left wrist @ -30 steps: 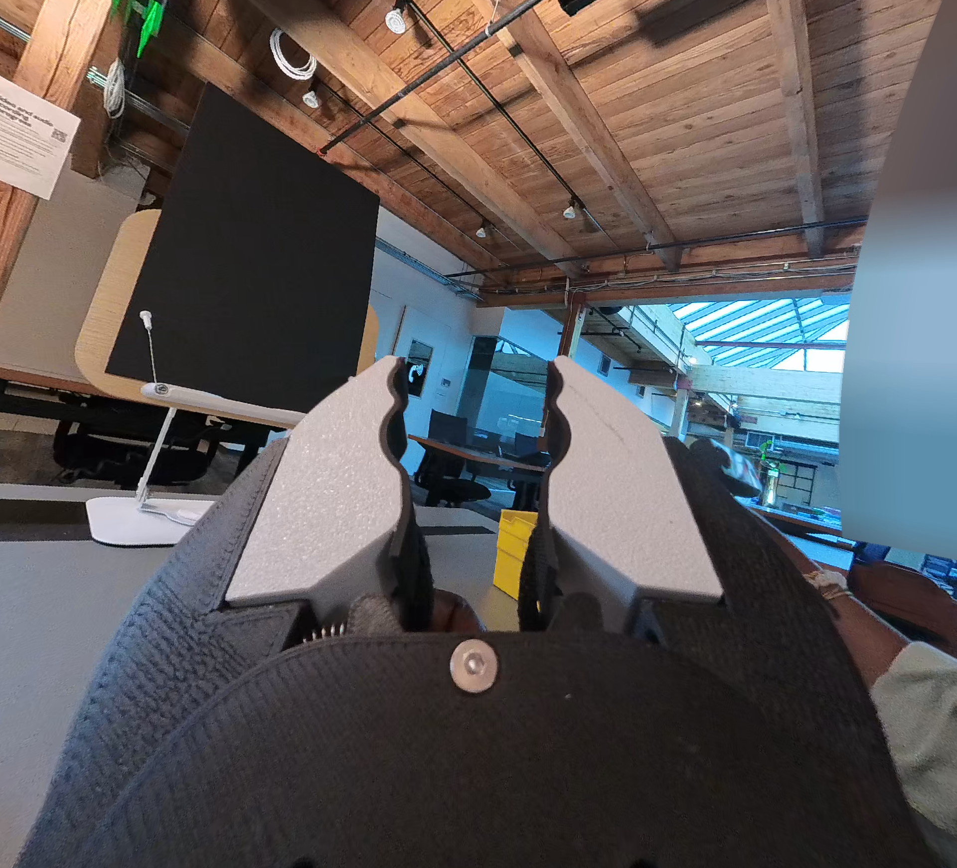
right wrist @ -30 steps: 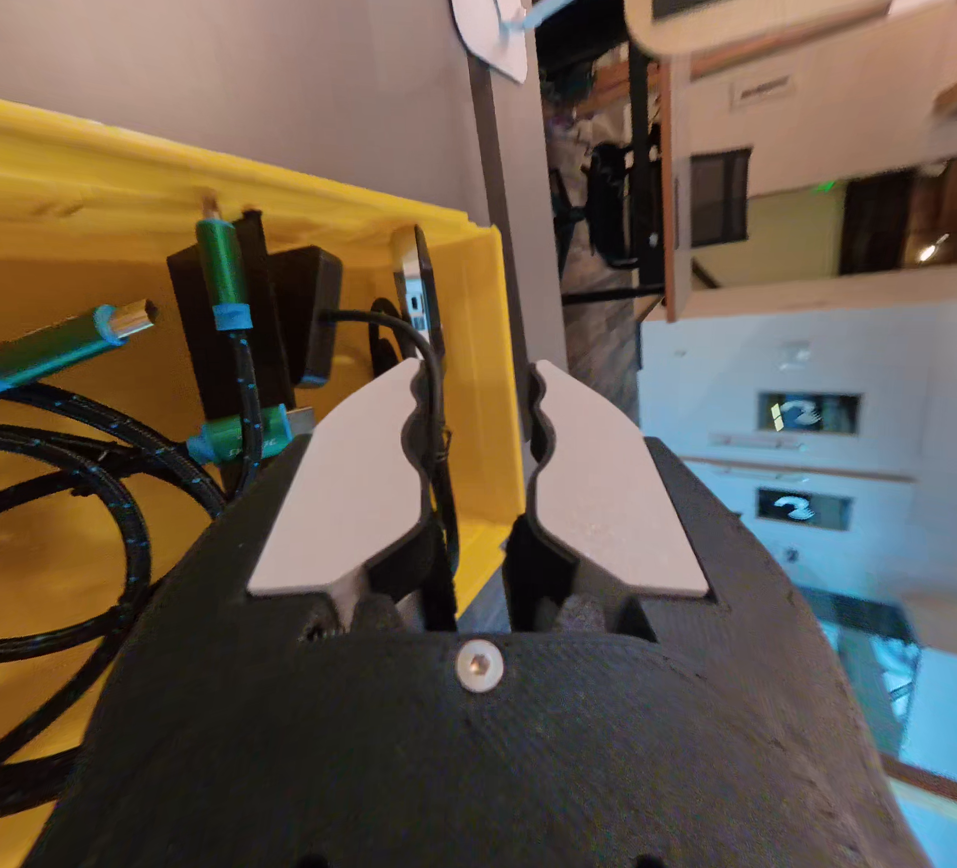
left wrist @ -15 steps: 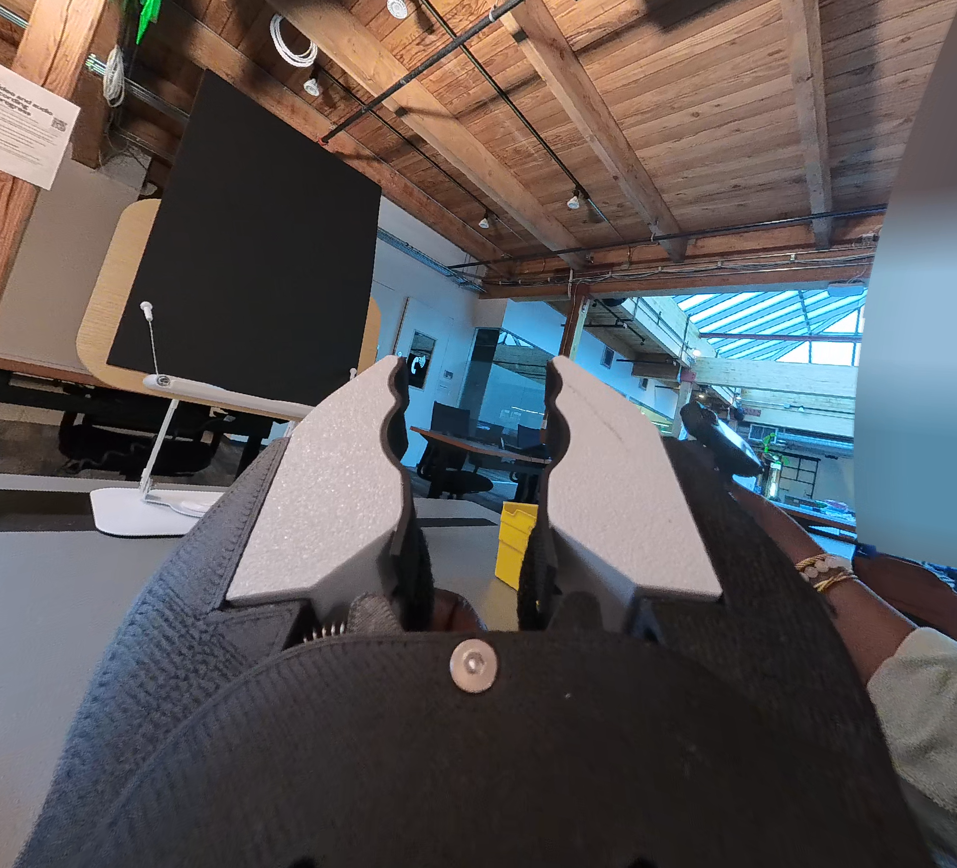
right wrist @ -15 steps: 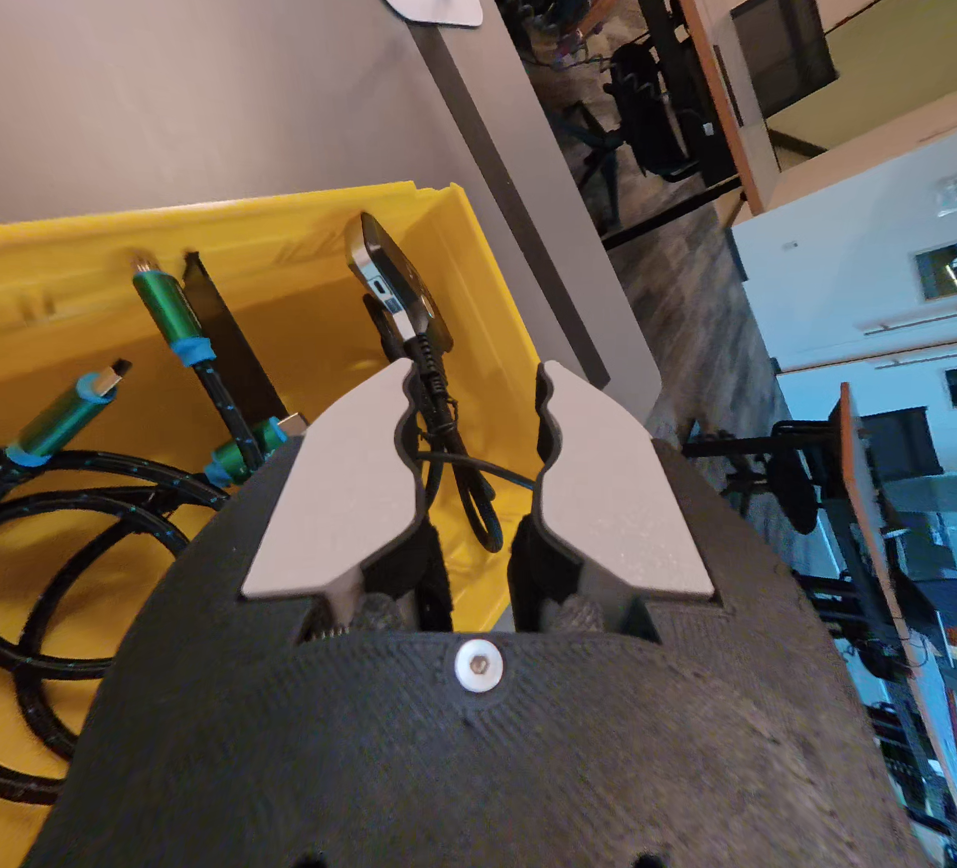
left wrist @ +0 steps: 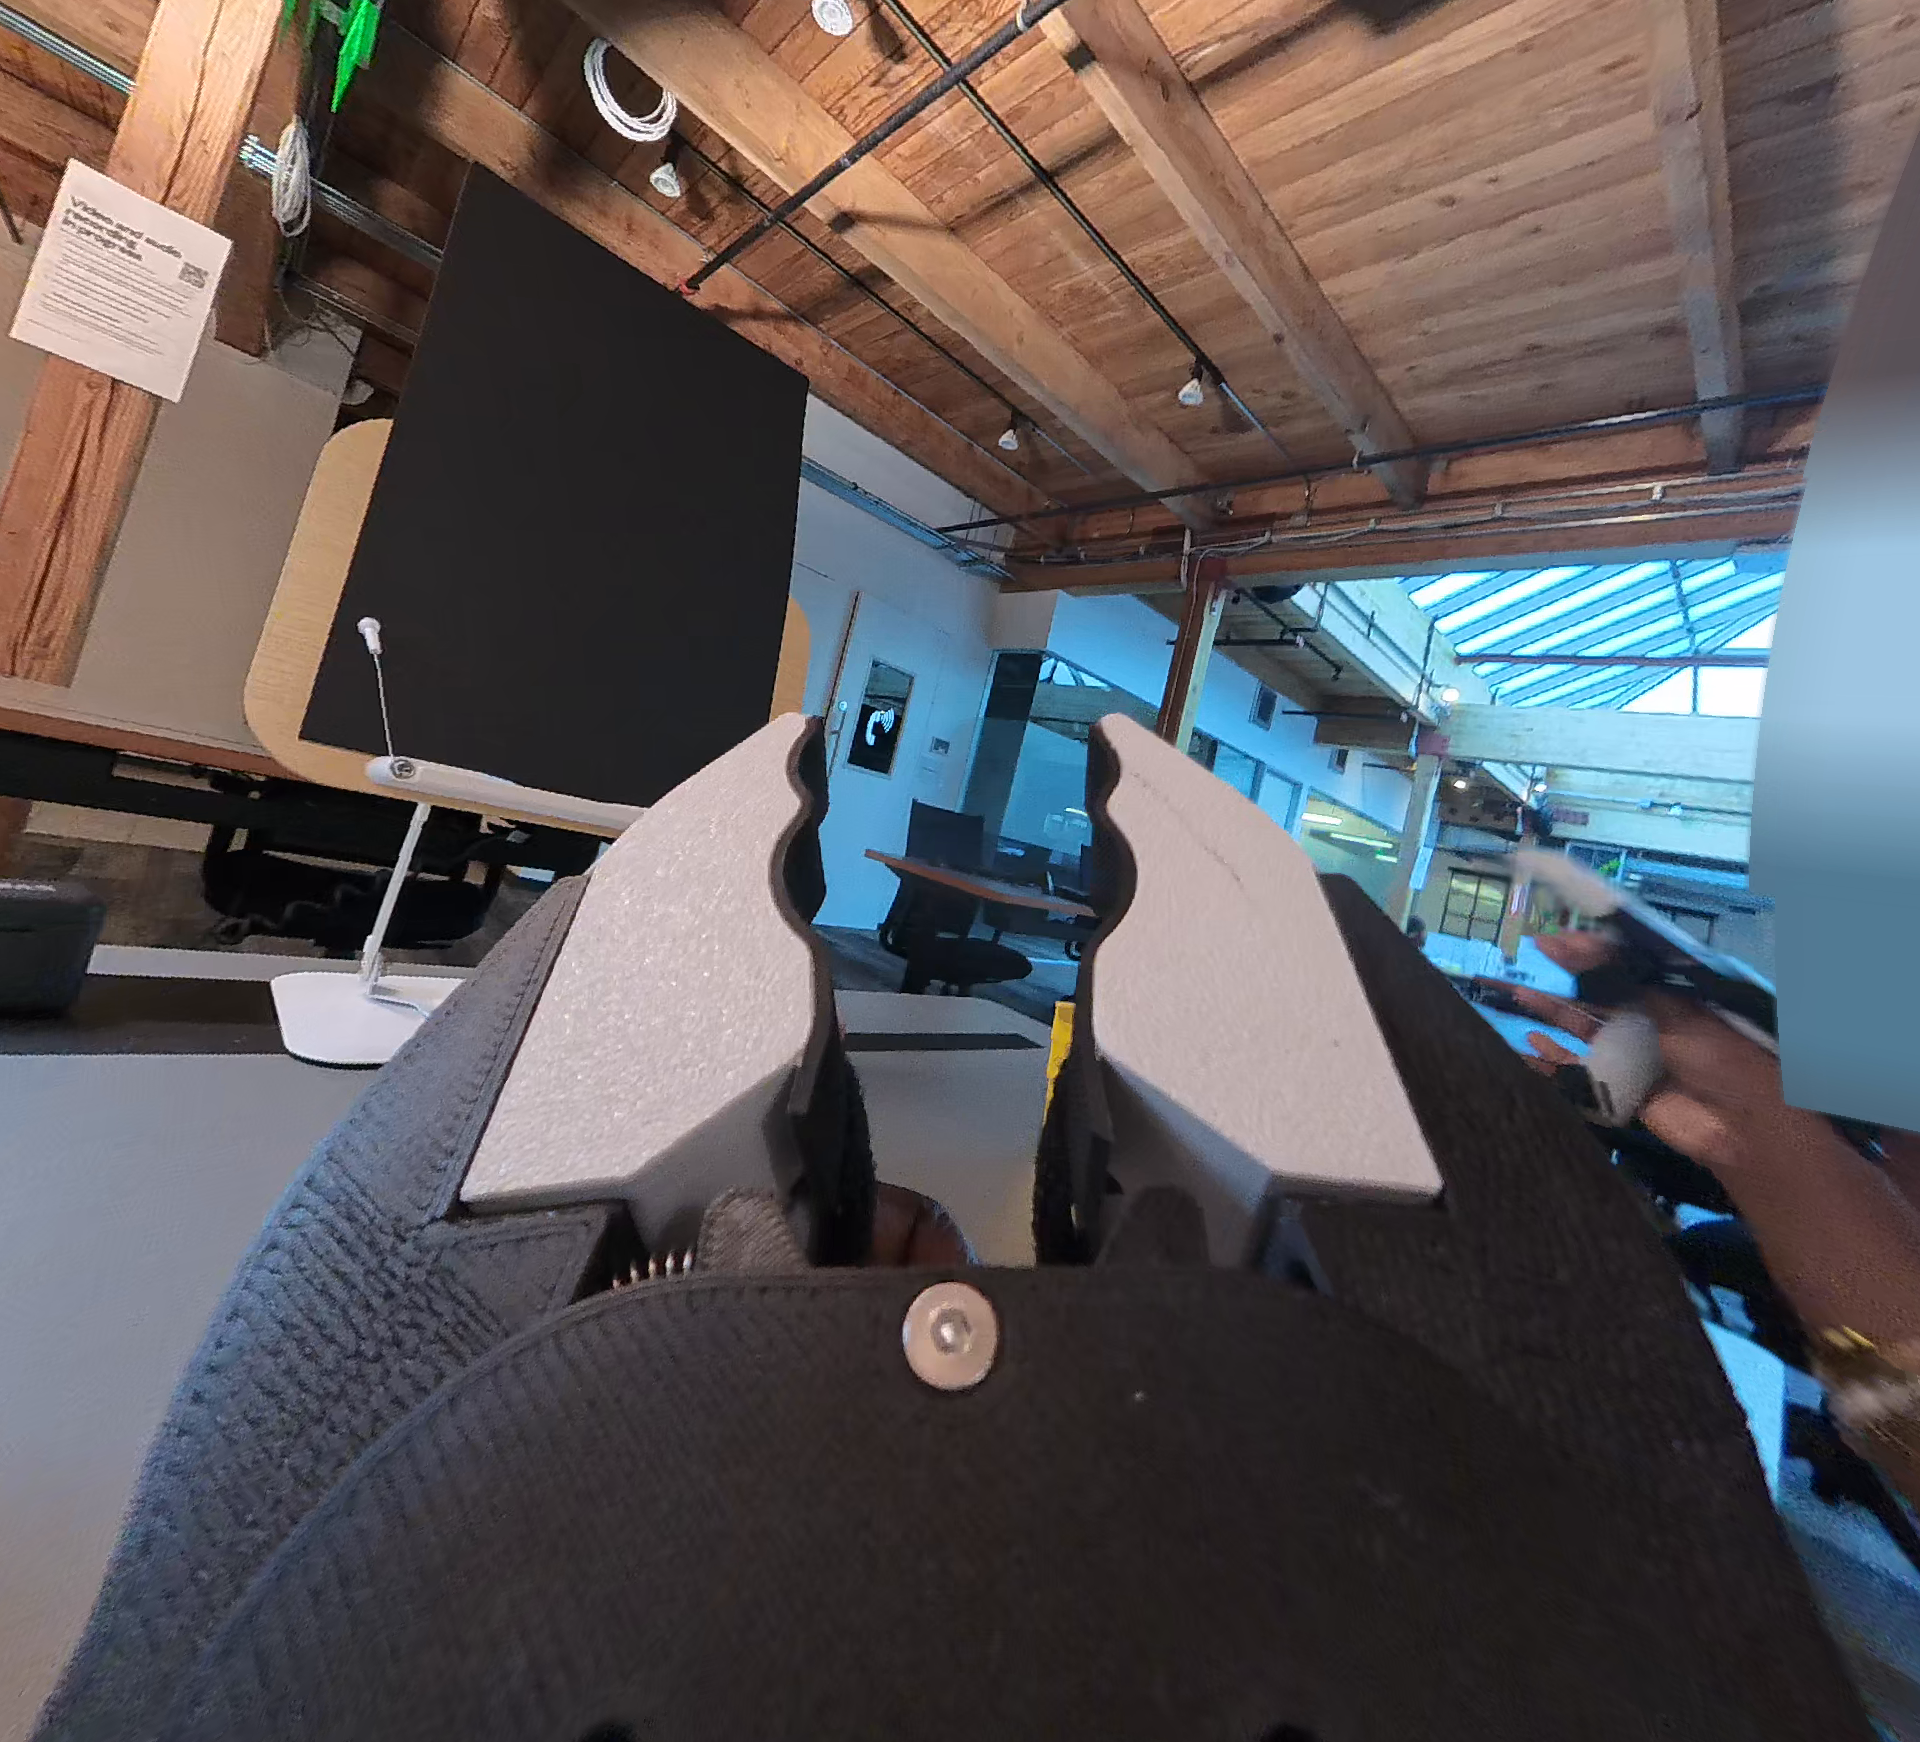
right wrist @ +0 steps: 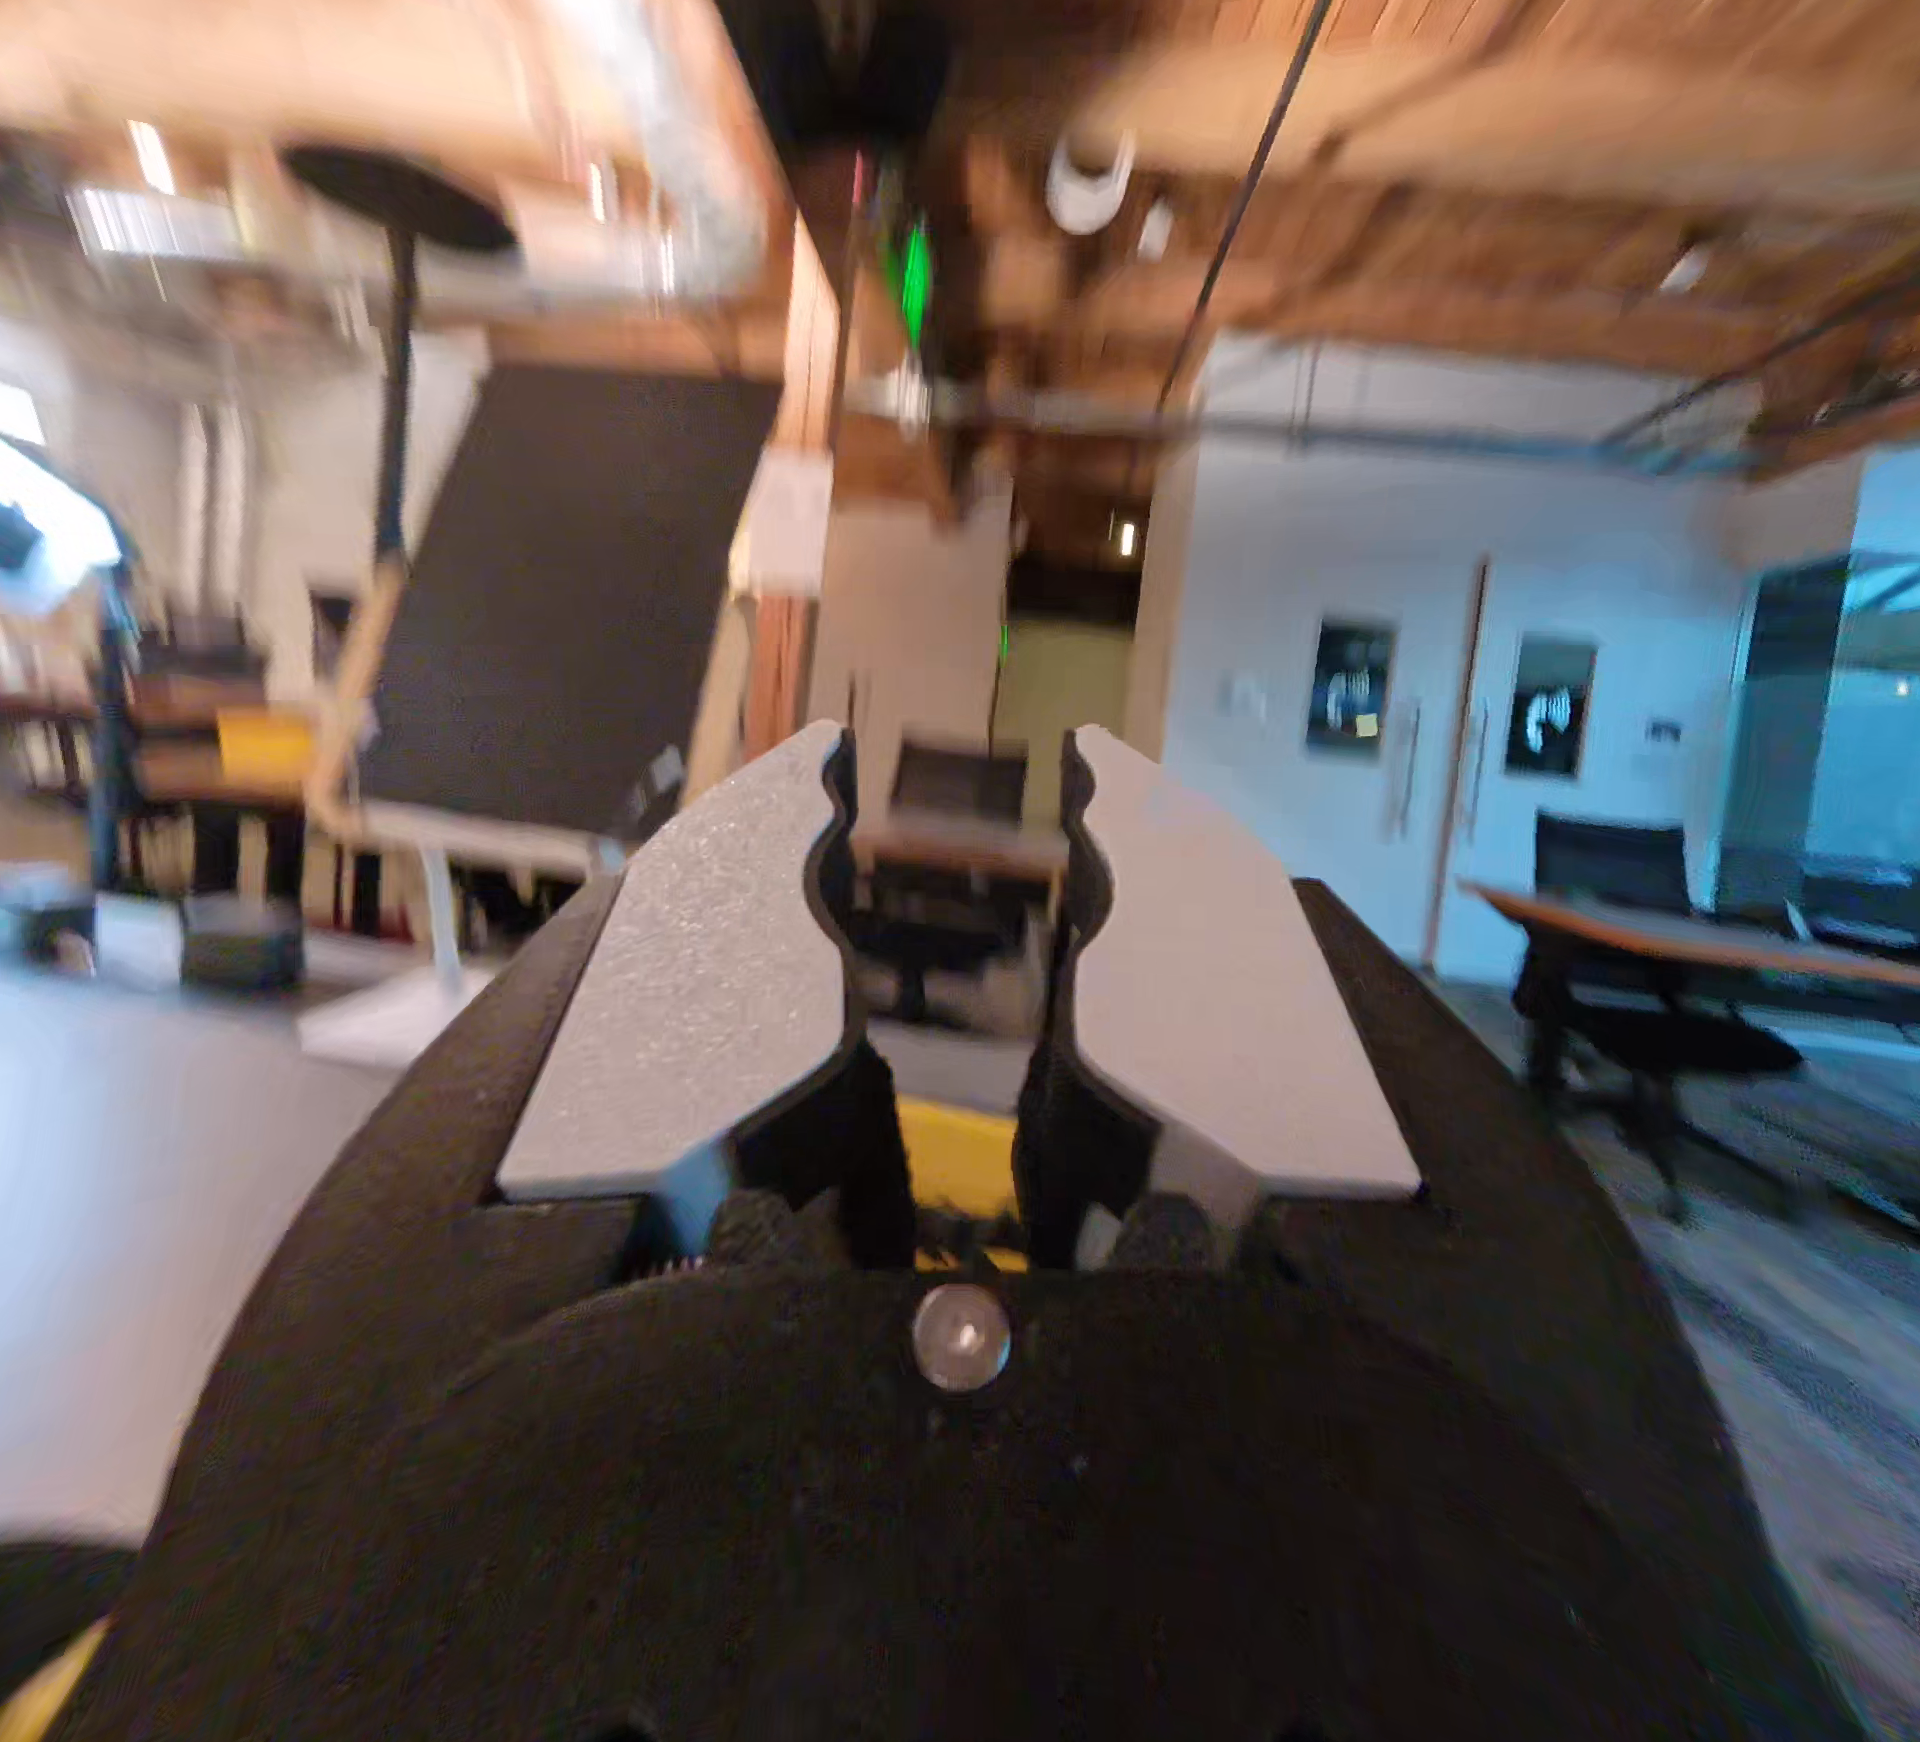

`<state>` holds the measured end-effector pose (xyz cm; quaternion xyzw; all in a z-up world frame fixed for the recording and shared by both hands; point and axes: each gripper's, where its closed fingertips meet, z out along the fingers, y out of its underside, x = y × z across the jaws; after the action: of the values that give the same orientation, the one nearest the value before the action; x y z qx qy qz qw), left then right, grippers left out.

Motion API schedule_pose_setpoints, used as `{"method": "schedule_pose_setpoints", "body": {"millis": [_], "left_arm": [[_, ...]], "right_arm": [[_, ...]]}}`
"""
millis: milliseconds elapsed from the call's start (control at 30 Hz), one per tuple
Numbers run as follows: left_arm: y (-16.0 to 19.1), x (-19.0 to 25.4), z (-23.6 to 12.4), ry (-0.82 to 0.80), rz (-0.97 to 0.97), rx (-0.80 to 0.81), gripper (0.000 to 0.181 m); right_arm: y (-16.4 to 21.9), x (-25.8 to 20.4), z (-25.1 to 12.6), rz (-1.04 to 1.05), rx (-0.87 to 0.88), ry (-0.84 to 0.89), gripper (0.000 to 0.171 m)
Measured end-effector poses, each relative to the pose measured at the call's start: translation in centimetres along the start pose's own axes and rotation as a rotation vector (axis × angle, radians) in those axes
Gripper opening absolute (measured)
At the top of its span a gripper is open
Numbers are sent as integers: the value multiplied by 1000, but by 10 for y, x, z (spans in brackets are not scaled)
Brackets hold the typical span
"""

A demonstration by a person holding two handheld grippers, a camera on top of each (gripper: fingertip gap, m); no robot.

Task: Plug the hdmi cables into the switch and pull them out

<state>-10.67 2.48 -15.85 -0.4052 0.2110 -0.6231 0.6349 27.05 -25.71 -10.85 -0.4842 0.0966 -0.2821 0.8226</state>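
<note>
A: Left wrist view first. Left gripper [left wrist: 951,835] is pointing up and out across the grey desk [left wrist: 125,1204], jaws spread, nothing between them.

B: Bin?

A: Only a sliver of the yellow bin [left wrist: 1060,1032] is showing in the gap, low between the fingers, sitting toward the desk's far edge. No cables, no switch visible here. White lamp base [left wrist: 332,1017] is sitting off to the left near that same edge. The person's hand [left wrist: 1704,1100] with the other gripper is blurring in at the right side.

B: Right wrist view?

A: Heavy motion blur. Right gripper [right wrist: 958,814] is aimed level at the room, jaws parted a bit, gripping nothing. Yellow bin [right wrist: 956,1162] is peeking just under the fingers, close in, directly below and ahead.

B: So which tongs are nearer?

A: Judging by that, the right ones: the bin is lying right beneath them, while the left ones are sitting farther back along the desk. Cables and switch are hidden in both views, presumably inside the bin; long axis, cannot tell.

B: Key relation?

A: Bin is lying down-forward of the right tongs, so I'm guessing they are needing to pitch down into it.
</note>
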Motion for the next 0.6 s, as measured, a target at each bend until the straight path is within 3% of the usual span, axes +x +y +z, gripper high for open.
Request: {"method": "schedule_pose_setpoints", "body": {"millis": [67, 133, 233, 367, 433, 600], "left_arm": [[2, 4, 1, 8, 17, -10, 47], [6, 9, 3, 24, 43, -35, 47], [20, 20, 7, 65, 117, -114, 46], [51, 33, 6, 151, 286, -302, 47], [62, 29, 4, 146, 393, -373, 47], [44, 16, 3, 75, 464, -307, 47]], "right_arm": [[-21, -8, -29, 68, 159, 53, 39], [-18, -21, -53, 75, 151, 58, 48], [12, -32, -64, -2, -48, 27, 48], [79, -85, -69, 34, -518, -328, 72], [108, -97, -80, -50, -700, -396, 73], [165, -112, -102, -190, -1060, -441, 70]]}}
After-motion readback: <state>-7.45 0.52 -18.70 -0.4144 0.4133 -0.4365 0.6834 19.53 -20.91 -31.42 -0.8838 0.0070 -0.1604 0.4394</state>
